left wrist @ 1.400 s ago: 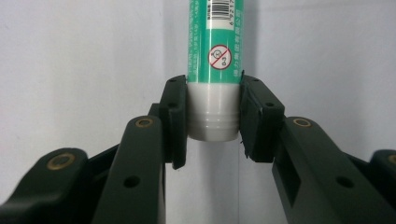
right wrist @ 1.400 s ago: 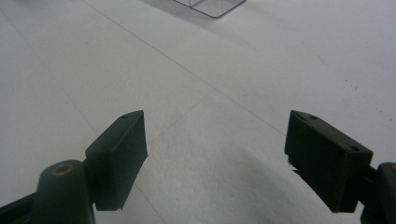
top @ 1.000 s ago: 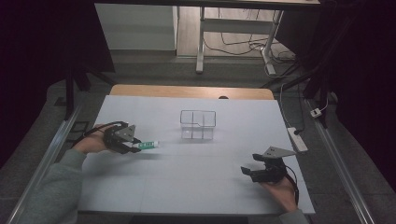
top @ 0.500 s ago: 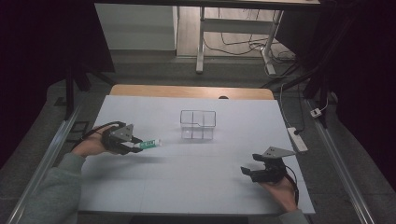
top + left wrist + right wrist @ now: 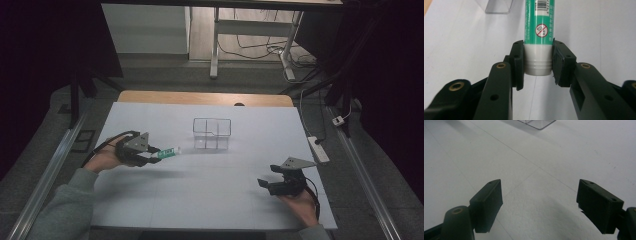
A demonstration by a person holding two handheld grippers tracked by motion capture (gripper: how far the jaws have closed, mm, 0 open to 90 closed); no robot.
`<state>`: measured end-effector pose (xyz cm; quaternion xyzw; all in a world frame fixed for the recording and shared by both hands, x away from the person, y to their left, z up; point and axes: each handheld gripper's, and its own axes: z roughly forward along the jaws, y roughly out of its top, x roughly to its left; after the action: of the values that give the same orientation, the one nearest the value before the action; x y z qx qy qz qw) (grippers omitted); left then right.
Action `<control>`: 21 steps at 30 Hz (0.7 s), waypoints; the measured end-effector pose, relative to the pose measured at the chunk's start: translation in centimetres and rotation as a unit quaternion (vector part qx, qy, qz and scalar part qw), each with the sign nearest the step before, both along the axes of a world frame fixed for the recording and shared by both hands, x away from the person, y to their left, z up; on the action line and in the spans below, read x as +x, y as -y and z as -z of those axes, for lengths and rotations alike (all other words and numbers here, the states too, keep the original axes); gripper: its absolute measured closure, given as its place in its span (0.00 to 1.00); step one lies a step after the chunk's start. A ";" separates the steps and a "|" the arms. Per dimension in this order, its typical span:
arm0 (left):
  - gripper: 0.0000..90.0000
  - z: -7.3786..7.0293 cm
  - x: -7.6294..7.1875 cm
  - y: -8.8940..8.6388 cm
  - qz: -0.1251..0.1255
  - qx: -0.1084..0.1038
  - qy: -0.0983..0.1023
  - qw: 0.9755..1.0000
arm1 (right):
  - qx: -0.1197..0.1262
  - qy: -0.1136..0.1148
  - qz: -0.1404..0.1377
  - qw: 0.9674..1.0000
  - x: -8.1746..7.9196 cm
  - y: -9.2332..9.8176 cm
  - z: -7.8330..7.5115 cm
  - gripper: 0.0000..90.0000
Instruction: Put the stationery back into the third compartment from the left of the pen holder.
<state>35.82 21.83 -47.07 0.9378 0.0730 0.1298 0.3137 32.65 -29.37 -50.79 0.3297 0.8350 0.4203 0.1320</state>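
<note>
A green and white tube (image 5: 169,152) with a barcode label juts out of my left gripper (image 5: 150,154), pointing right toward a clear plastic box (image 5: 212,133). In the left gripper view the jaws are shut on the tube's (image 5: 539,32) grey ribbed end, and a corner of the clear box (image 5: 499,6) lies ahead. The tube is held off the white table sheet (image 5: 210,195). My right gripper (image 5: 265,184) rests at the front right, open. In the right gripper view (image 5: 539,205) nothing lies between its fingers and the box's corner (image 5: 536,123) is far ahead.
The clear box has dividers and stands mid-table toward the back. A white power strip (image 5: 319,149) lies off the sheet's right edge. Metal rails (image 5: 50,175) run along both table sides. A wooden table edge (image 5: 205,98) lies behind the sheet.
My left gripper has carried the tube a little to the right and toward the clear box. The right gripper has stayed put.
</note>
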 end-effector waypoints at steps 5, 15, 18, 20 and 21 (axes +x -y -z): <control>0.72 -0.2 -0.7 1.6 0.000 -0.005 0.003 1.000 | 0.001 -0.001 0.000 1.000 0.0 0.0 0.0 0.23; 0.72 -0.6 -1.5 4.6 -0.017 -0.006 0.002 1.000 | 0.006 0.001 -0.002 1.000 0.0 0.0 0.0 0.23; 0.72 -0.7 -1.5 5.6 -0.021 -0.004 0.001 1.000 | 0.007 0.002 -0.002 1.000 0.0 -0.1 0.0 0.23; 0.72 -0.6 -1.5 6.2 -0.021 -0.005 -0.001 1.000 | 0.007 0.003 -0.003 1.000 0.0 -0.1 0.0 0.23; 0.72 -0.6 -1.4 6.5 -0.022 -0.005 -0.002 1.000 | 0.007 0.004 -0.004 1.000 0.0 -0.2 0.0 0.23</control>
<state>34.37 15.35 -46.51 0.9346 0.0950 0.1346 0.3153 32.61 -29.20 -50.78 0.3259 0.8328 0.4278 0.1314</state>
